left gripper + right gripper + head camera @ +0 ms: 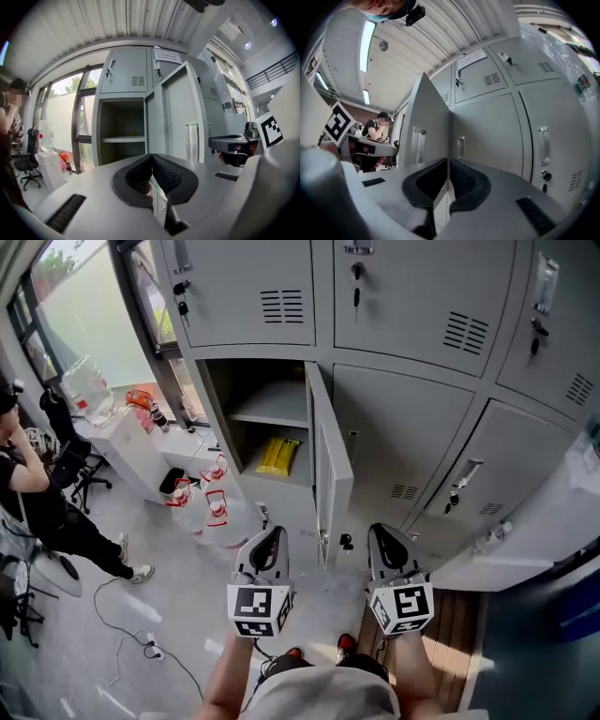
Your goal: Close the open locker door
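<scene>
The grey locker door (pixel 330 470) stands open, swung out toward me edge-on, in the middle row of the locker bank. Its compartment (pixel 267 418) has a shelf with a yellow packet (pixel 278 456) under it. My left gripper (pixel 265 554) is shut and empty, low in front of the door's free edge and slightly left of it. My right gripper (pixel 389 549) is also shut and empty, to the right of the door. In the left gripper view the door (pixel 176 117) rises right behind the closed jaws. The right gripper view shows the door's outer face (pixel 423 131) just left of its closed jaws.
Closed lockers (pixel 422 306) fill the wall above and to the right. Several water bottles (pixel 211 507) stand on the floor left of the open compartment. A white cabinet (pixel 117 437) with a water jug sits by the window. A person (pixel 37 493) stands at far left. Cables (pixel 141 634) lie on the floor.
</scene>
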The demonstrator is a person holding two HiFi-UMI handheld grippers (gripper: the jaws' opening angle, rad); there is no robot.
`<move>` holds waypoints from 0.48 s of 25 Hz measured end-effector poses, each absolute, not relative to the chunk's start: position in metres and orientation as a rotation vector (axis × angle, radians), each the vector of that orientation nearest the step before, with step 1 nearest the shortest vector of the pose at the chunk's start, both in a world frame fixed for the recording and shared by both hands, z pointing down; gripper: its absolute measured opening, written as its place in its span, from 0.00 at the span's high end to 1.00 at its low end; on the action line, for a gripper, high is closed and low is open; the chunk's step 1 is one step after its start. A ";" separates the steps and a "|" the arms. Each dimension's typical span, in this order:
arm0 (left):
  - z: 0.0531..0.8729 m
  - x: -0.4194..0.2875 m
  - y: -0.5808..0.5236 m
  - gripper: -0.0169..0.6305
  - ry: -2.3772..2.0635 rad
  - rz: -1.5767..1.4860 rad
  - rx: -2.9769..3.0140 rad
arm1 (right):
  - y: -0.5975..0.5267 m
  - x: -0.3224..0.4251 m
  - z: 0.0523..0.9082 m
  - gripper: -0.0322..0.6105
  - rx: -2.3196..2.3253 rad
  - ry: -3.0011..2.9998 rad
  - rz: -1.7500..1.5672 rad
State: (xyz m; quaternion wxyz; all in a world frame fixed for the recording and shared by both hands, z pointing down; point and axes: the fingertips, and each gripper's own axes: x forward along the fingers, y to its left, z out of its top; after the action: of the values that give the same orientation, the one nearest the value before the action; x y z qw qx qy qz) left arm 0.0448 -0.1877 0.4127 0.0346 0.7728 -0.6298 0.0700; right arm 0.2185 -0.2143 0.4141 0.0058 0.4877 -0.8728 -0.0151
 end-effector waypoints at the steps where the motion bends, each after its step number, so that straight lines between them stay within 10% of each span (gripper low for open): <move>1: 0.413 0.044 -0.187 0.94 -1.970 0.218 2.345 | -0.219 0.216 0.414 0.91 1.483 -2.758 -0.047; 12: 0.412 0.040 -0.158 0.94 -2.257 0.223 2.073 | -0.225 0.188 0.414 0.90 1.061 -2.991 -0.065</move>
State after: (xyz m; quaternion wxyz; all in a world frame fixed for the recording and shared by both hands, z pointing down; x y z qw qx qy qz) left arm 0.0404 -0.1583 0.4122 0.0343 0.6744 -0.7340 0.0726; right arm 0.1880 -0.2251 0.4137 -0.0164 0.3341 -0.9422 -0.0205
